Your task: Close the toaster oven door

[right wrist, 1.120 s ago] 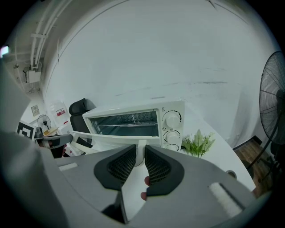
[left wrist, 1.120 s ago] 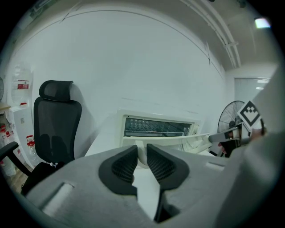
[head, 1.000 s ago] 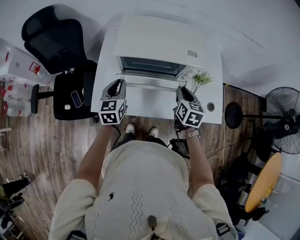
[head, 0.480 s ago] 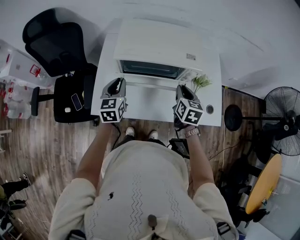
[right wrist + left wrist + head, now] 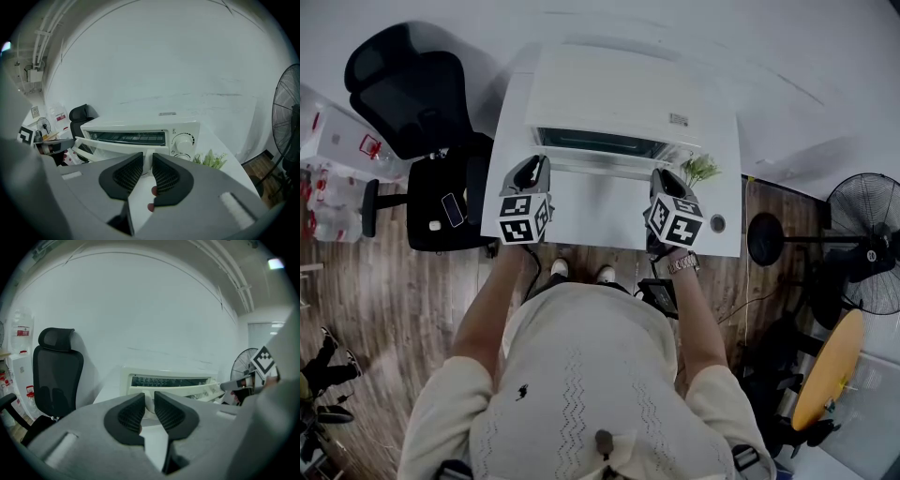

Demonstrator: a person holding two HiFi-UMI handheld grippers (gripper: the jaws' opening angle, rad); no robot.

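While the left gripper (image 5: 149, 399) and right gripper (image 5: 147, 161) fingers (image 5: 124, 416) clamp the toaster oven door (image 5: 112, 146), it stands half-raised, not yet shut.

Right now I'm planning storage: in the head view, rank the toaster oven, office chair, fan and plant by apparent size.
1. toaster oven and office chair, about alike
2. fan, partly out of frame
3. plant

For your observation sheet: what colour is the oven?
White oven, best in the right gripper view.

Soft even light, fisheye-warped, dark corners
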